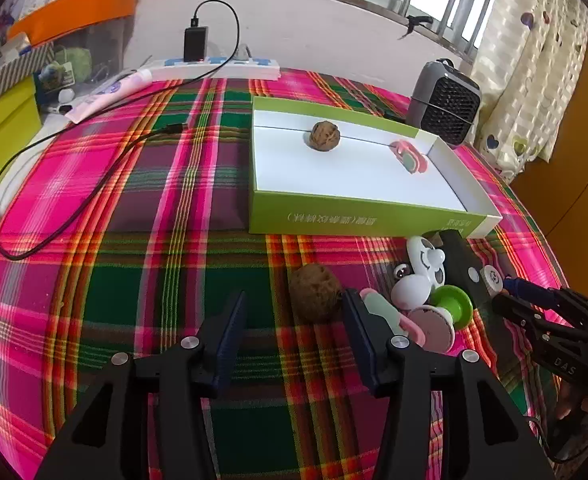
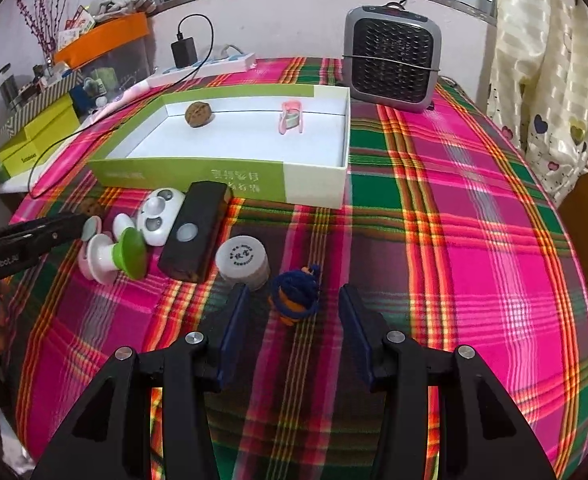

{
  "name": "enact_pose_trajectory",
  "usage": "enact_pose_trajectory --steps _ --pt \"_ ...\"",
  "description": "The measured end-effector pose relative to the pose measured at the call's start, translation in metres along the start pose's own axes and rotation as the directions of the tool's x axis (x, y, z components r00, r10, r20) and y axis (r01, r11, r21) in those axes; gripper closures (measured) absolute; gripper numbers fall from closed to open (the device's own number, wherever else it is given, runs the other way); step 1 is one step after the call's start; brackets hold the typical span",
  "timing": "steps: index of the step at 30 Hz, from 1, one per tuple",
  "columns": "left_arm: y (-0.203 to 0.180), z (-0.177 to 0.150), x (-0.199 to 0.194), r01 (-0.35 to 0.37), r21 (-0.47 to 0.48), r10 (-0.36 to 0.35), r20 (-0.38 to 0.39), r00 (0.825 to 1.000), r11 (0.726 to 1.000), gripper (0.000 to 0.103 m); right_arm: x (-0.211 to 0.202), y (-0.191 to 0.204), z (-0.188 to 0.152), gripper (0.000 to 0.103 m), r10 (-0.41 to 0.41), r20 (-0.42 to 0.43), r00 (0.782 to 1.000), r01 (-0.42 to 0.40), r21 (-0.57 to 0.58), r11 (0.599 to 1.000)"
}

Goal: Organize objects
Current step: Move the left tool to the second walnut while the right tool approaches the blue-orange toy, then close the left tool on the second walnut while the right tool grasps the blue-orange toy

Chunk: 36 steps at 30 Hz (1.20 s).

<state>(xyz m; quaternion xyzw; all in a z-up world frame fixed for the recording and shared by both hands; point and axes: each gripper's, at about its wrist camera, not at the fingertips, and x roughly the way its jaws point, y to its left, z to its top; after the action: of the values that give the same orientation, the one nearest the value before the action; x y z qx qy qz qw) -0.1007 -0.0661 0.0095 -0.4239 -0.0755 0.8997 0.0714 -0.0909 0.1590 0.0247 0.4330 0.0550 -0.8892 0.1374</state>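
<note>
A brown walnut (image 1: 316, 292) lies on the plaid cloth just ahead of my left gripper (image 1: 294, 332), which is open, its pads clear of the nut. My right gripper (image 2: 293, 296) is open around a small blue-and-orange yarn doll (image 2: 296, 298), with a gap on each side. Beyond both stands a green box (image 1: 358, 222) with a white inside, holding another walnut (image 1: 325, 136) and a pink clip (image 1: 410, 156). Between the grippers lie a white toy (image 2: 159, 216), a black block (image 2: 193, 232), a green-and-white spool (image 2: 127, 256) and a white cap (image 2: 243, 258).
A grey heater (image 2: 392, 60) stands at the back right of the table. A power strip with a black charger (image 1: 195, 44) and its cable (image 1: 93, 184) run along the back left. Yellow-green boxes (image 1: 1, 140) and an orange-lidded bin (image 1: 73, 8) crowd the left. Curtains hang on the right.
</note>
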Motion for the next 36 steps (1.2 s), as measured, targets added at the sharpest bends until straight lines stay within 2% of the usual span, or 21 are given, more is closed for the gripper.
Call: enact_pose_trajectory --steps 18,20,23,27,31,36 --pt "-0.0057 0.0048 0.0063 -0.028 0.037 0.027 0.012 1.000 0.999 0.055 0.0031 -0.0006 0.0031 0.056 -0.018 0.003 1.000 0.018 -0.014 1.000" --pt "-0.0053 0.0049 0.0063 -0.030 0.037 0.029 0.012 1.000 0.999 0.057 0.0030 -0.0008 0.0034 0.060 -0.018 0.004 1.000 0.018 -0.013 1.000" --pt "-0.0047 0.0058 0.0065 -0.037 0.036 0.036 0.012 0.999 0.999 0.068 0.0029 -0.0007 0.0040 0.064 -0.017 0.005 1.000 0.017 -0.013 1.000" --pt "-0.0045 0.0062 0.0068 -0.035 0.039 0.035 0.011 0.999 0.999 0.074 0.0029 -0.0005 0.0045 0.066 -0.016 0.006 1.000 0.016 -0.013 1.000" --pt "-0.0042 0.0061 0.0067 -0.037 0.038 0.037 0.011 0.999 0.999 0.075 0.0023 0.0000 0.0041 0.073 -0.015 0.007 1.000 0.015 -0.016 1.000" --pt "-0.0043 0.0061 0.0067 -0.039 0.040 0.038 0.011 0.999 0.998 0.075 0.0022 0.0000 0.0046 0.076 -0.013 0.008 1.000 0.013 -0.015 1.000"
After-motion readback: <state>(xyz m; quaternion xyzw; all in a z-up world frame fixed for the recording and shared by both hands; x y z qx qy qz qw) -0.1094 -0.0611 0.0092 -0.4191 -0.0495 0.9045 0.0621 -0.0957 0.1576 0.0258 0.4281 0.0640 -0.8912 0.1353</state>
